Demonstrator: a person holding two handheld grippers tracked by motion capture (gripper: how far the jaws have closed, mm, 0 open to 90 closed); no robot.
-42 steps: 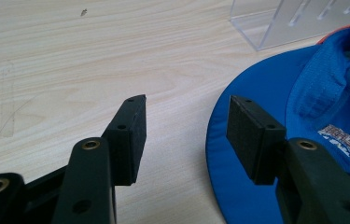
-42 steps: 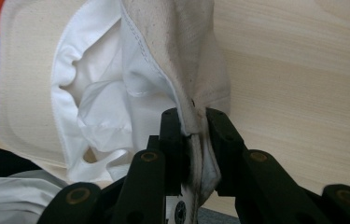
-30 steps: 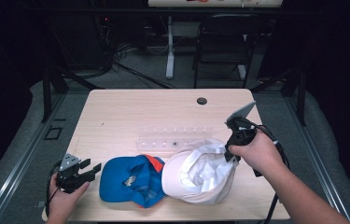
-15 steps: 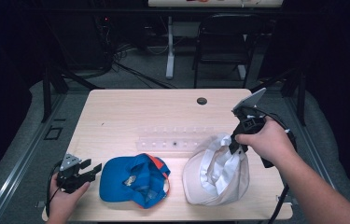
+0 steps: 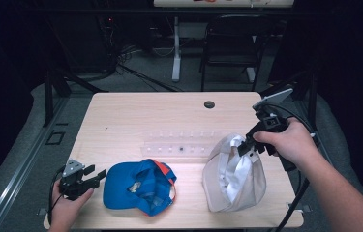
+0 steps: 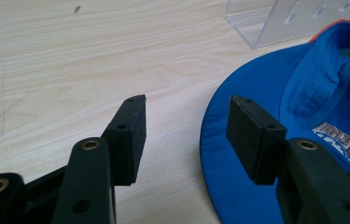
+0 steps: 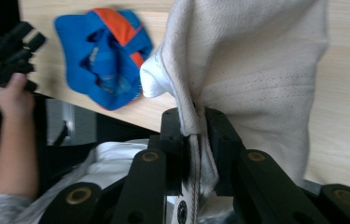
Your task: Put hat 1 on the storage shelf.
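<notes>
A cream cap (image 5: 234, 174) hangs by its rim from my right gripper (image 5: 245, 146), which is shut on the fabric; its lower part rests on the table near the front right. In the right gripper view the jaws pinch the cream cap's edge (image 7: 194, 126). A blue cap (image 5: 138, 186) with orange trim lies upside down at the front middle. My left gripper (image 5: 98, 175) rests at the front left, open, its fingertips just left of the blue cap's brim (image 6: 238, 154) with nothing between them.
A clear plastic rack (image 5: 184, 144) lies across the table's middle, behind both caps. A round black grommet (image 5: 209, 104) sits near the far edge. The table's bare wood (image 5: 135, 116) spreads behind the rack. Chairs and cables stand beyond the table.
My right gripper has lifted the cream cap up and to the right, away from the blue cap, so it now hangs stretched. The left gripper stays in place.
</notes>
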